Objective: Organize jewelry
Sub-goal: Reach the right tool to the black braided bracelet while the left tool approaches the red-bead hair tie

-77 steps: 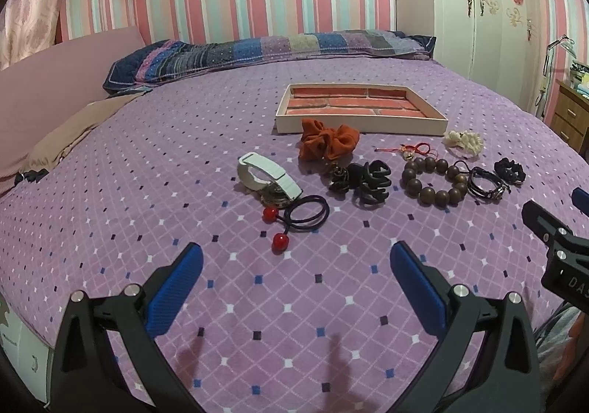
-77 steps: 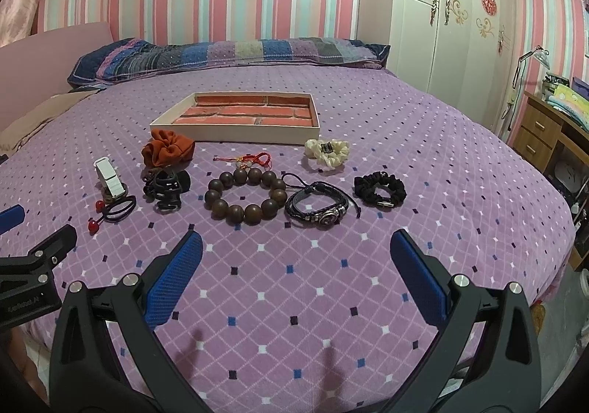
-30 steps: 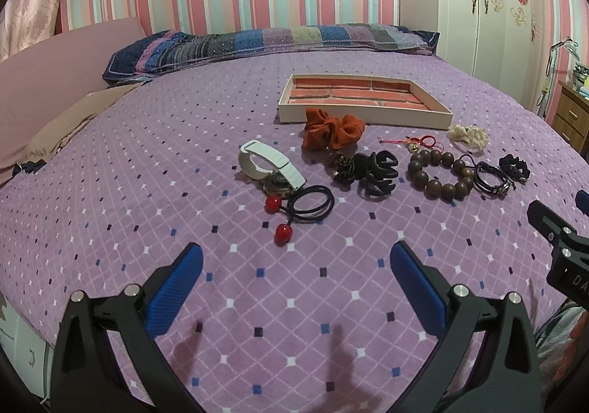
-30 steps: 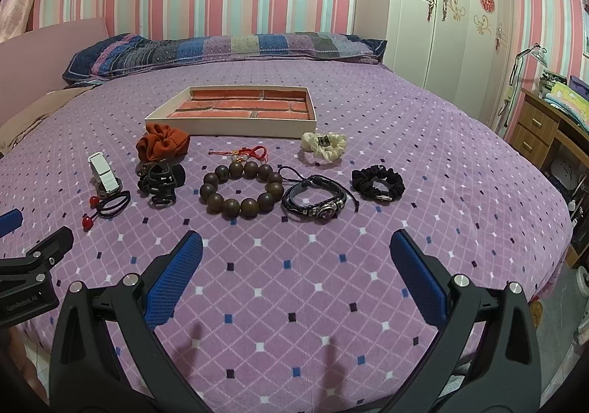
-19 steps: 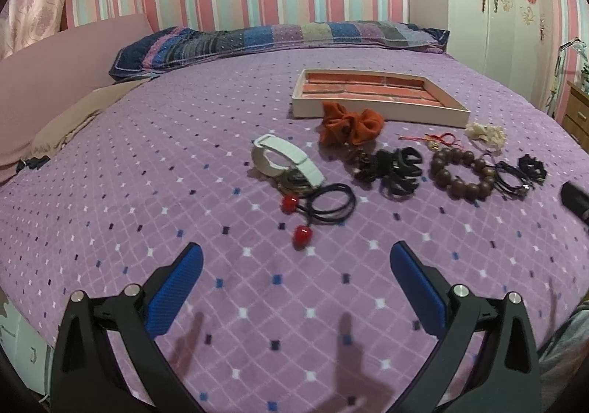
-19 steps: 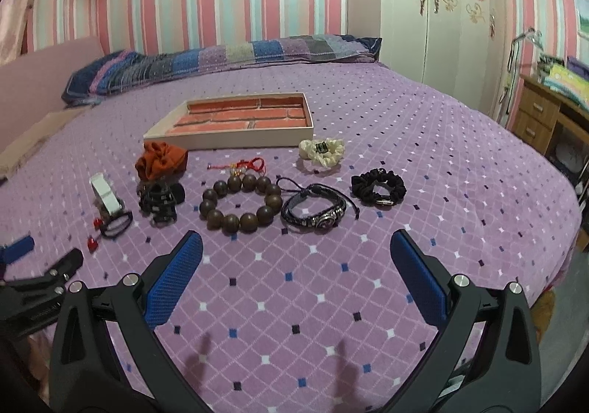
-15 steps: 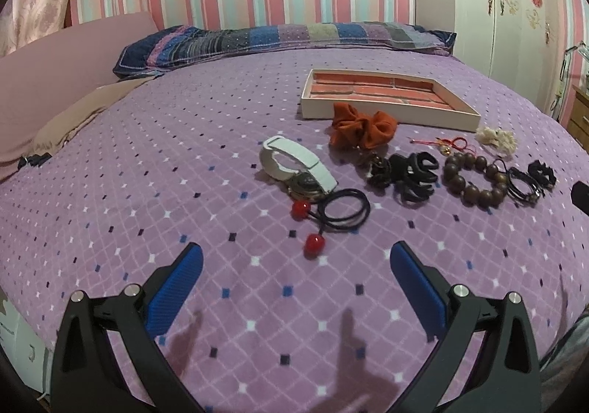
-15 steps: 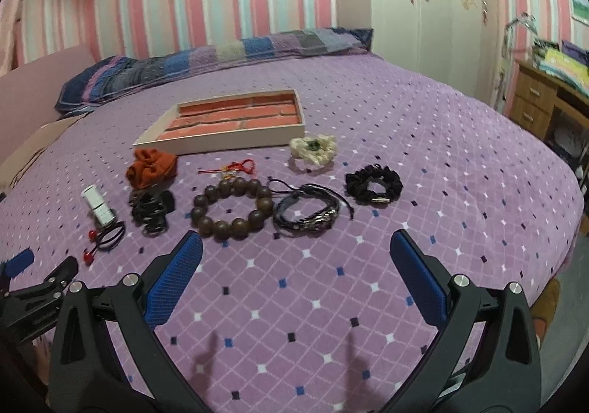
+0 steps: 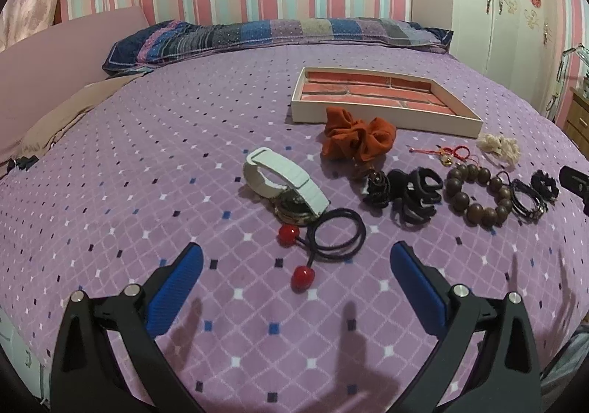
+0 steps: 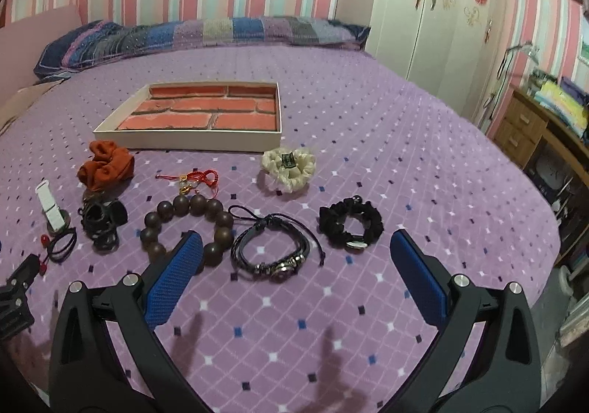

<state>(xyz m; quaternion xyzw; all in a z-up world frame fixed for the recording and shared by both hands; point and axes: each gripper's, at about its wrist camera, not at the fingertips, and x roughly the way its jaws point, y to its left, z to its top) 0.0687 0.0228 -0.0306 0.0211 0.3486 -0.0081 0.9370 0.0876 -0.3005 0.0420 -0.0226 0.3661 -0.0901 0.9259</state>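
Jewelry lies in a row on the purple bedspread. My left gripper (image 9: 294,265) is open and empty, just short of a black hair tie with red beads (image 9: 324,236) and a white-strap watch (image 9: 283,184). My right gripper (image 10: 294,258) is open and empty, close over a black leather bracelet (image 10: 274,247), with a wooden bead bracelet (image 10: 187,225) at its left finger and a black scrunchie (image 10: 349,221) to the right. A tray with brick-pattern lining (image 10: 198,111) lies behind the row.
An orange scrunchie (image 9: 355,140), black claw clips (image 9: 405,192), a red cord charm (image 10: 195,179) and a cream scrunchie (image 10: 289,166) also lie in the row. Pillows (image 9: 276,33) lie at the bed's head. A wardrobe (image 10: 441,7) and desk (image 10: 533,129) stand at the right.
Both grippers have moved forward and down toward the jewelry. The items now look larger and closer. Both stay open and empty.
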